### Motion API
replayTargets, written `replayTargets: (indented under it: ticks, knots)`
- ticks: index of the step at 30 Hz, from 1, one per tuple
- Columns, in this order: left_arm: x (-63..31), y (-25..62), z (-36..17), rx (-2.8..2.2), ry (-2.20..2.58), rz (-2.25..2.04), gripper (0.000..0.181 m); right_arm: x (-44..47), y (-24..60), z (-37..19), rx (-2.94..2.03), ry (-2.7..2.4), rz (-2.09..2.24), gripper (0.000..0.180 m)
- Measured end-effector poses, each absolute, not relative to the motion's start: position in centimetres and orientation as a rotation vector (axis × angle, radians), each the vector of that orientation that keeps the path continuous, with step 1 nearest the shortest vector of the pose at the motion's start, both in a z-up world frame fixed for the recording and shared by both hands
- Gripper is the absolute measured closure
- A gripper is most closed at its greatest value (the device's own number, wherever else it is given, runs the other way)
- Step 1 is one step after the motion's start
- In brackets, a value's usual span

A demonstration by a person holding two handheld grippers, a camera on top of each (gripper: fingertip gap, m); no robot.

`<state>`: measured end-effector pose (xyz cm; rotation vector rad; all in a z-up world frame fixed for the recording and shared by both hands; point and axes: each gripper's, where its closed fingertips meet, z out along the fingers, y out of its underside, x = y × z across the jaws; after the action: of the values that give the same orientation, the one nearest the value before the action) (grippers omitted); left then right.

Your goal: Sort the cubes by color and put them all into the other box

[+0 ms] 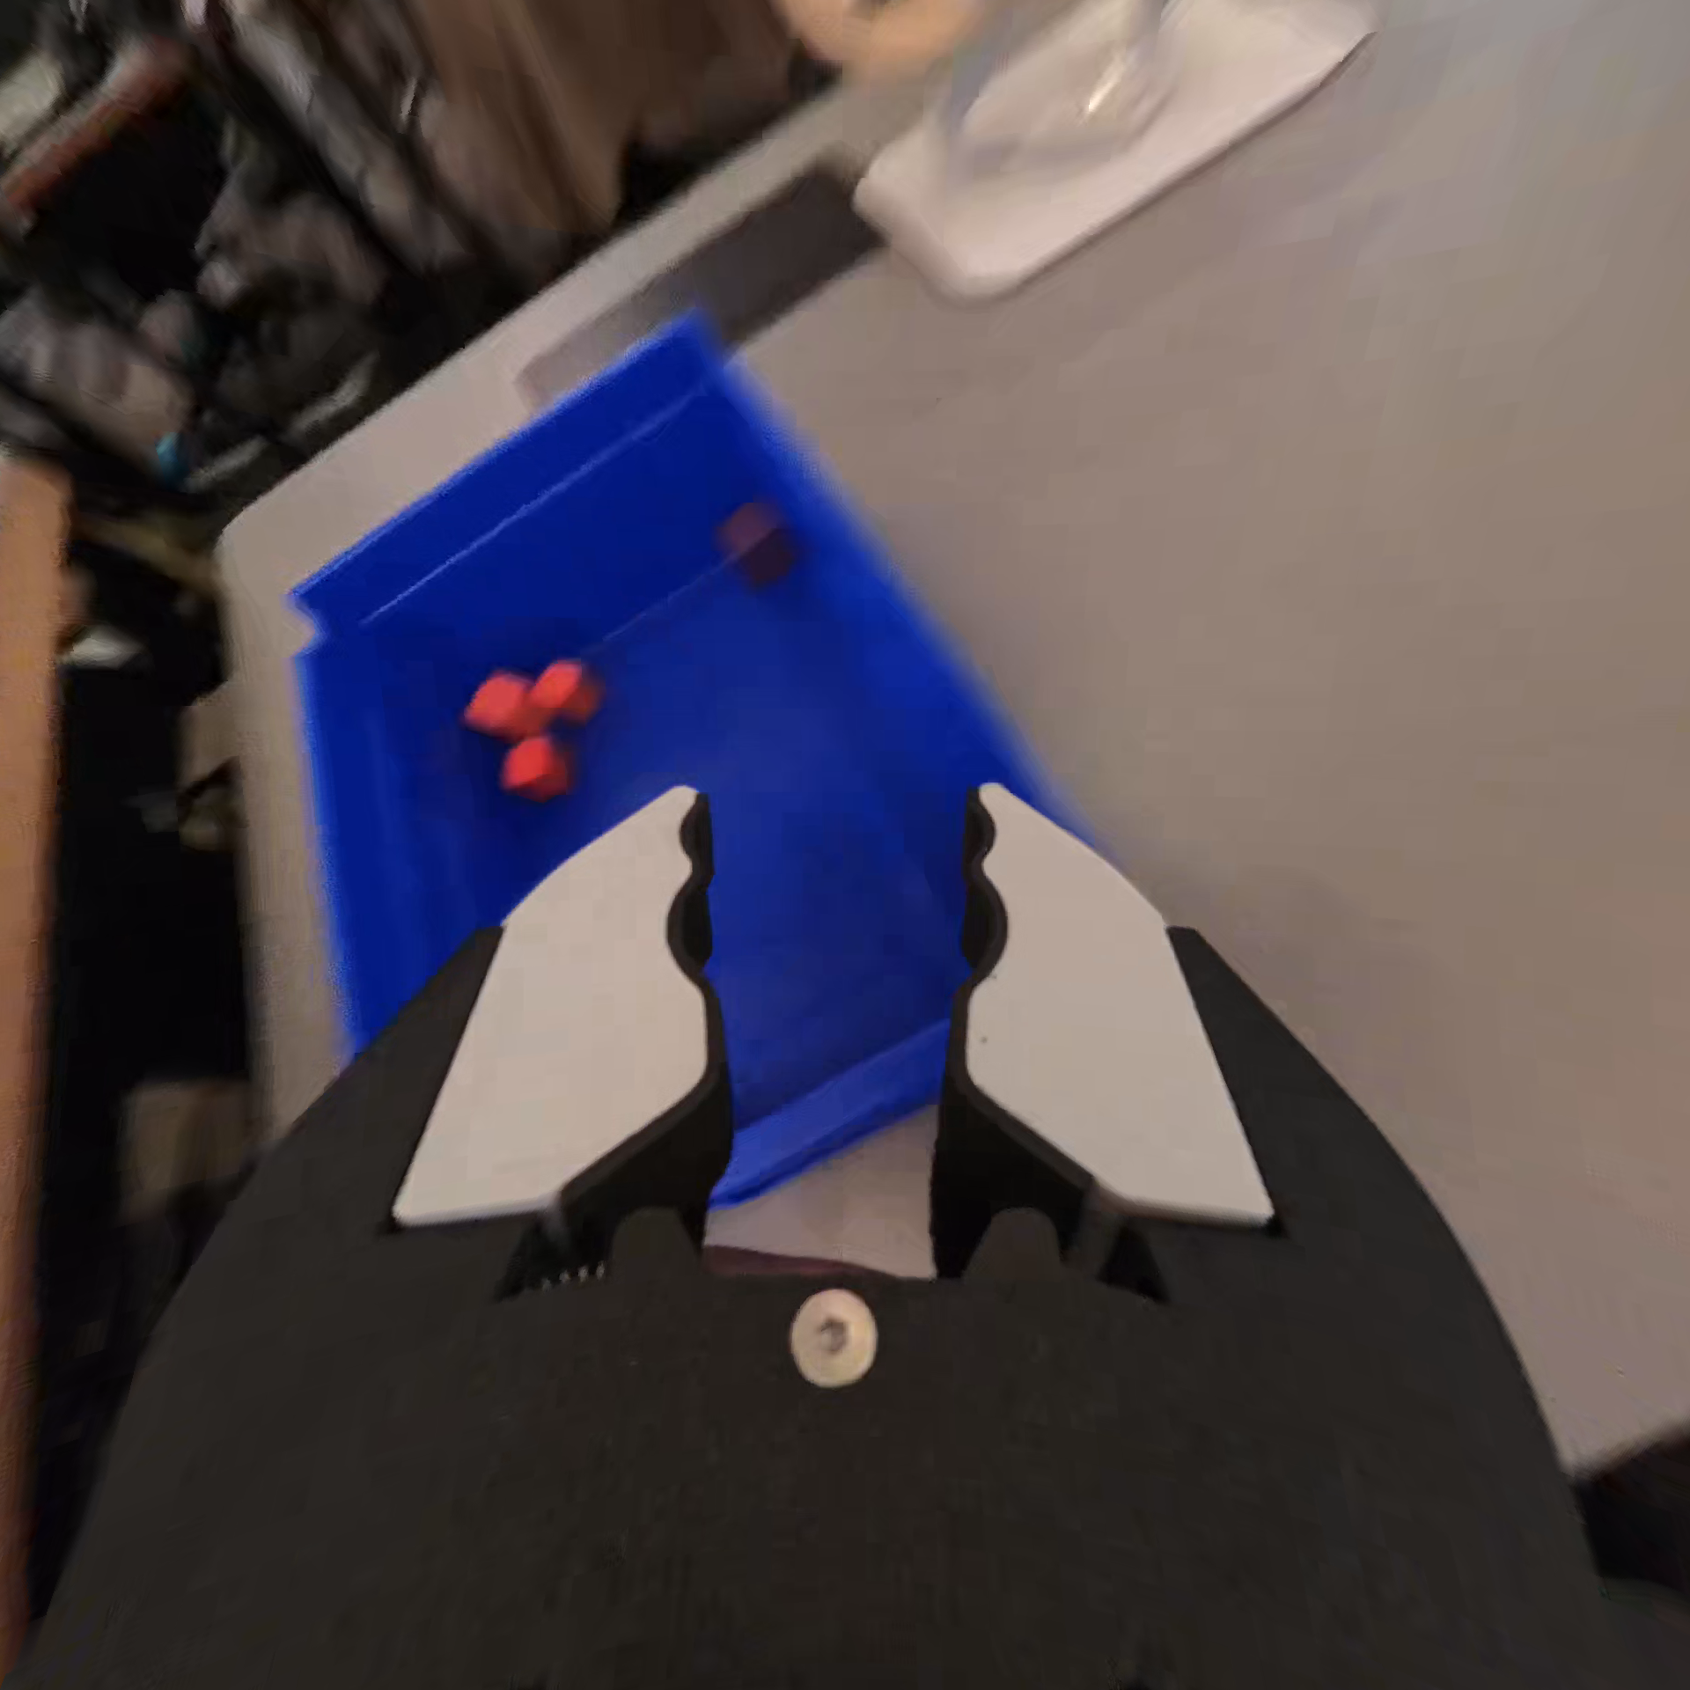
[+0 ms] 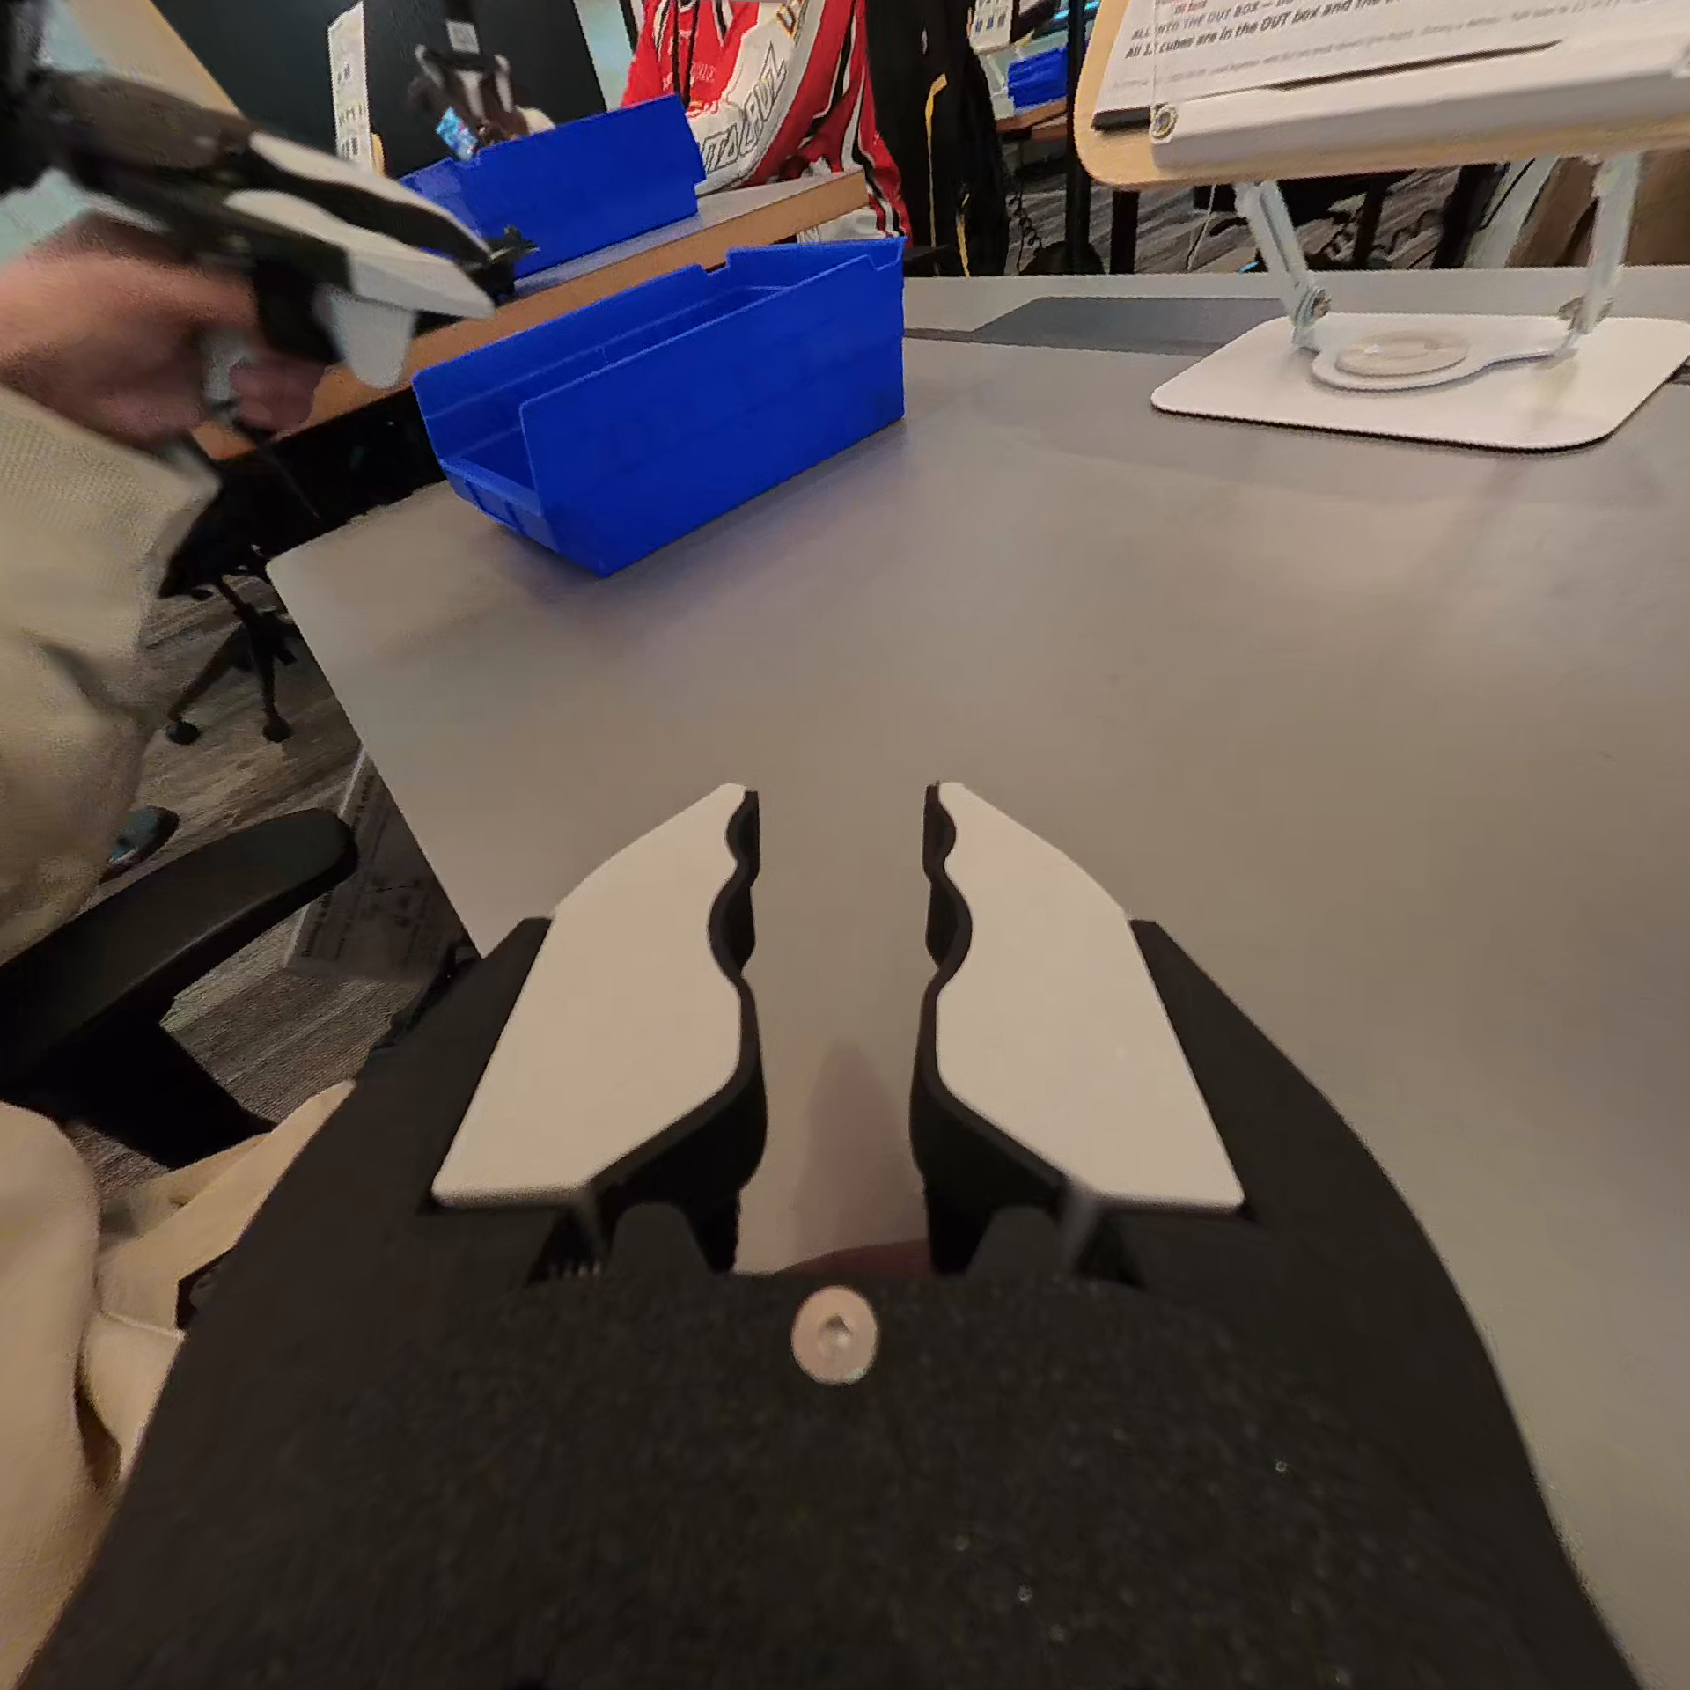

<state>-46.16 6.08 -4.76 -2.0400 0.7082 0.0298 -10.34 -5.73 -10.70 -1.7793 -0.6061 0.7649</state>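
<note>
A blue box (image 1: 823,914) lies on the grey table below my left gripper (image 1: 837,805), which is open and empty above its near half. Inside the box three red cubes (image 1: 535,718) cluster at the left and one dark purple cube (image 1: 754,544) sits at the far right corner. The left wrist view is blurred. In the right wrist view the same blue box (image 2: 695,411) stands at the table's far left, and the left gripper (image 2: 475,265) hovers beside it, held by a hand. My right gripper (image 2: 839,805) is open and empty over the bare table.
A white stand base (image 2: 1408,384) carrying a tilted board (image 2: 1372,82) with a sheet sits at the far right of the table; the base also shows in the left wrist view (image 1: 1097,137). Another blue box (image 2: 585,183) rests on a further desk. A black chair (image 2: 165,942) stands left of the table edge. The tips of one gripper are about 40 cm away from the tips of the other. To reach the dark purple cube (image 1: 754,544) in a straight line is about 25 cm for my left fingers, about 50 cm for my right.
</note>
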Motion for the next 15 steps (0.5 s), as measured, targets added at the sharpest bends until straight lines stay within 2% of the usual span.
replayTargets:
  ticks: [3,8,15]
  knots:
    - [-52.5,11.5,-7.1,-2.259,0.63,0.289,0.127,-11.1,-5.8,-11.2,-1.803,-0.618,0.808,0.146]
    - [-55.7,19.2,-12.1,-2.453,0.425,0.345,0.131,-11.9,-6.0,-11.4,-1.812,-0.653,0.823,0.146]
    - [-59.5,23.4,-17.1,-2.616,0.376,0.599,0.127,-10.8,-6.3,-11.4,-1.795,-0.685,0.754,0.148]
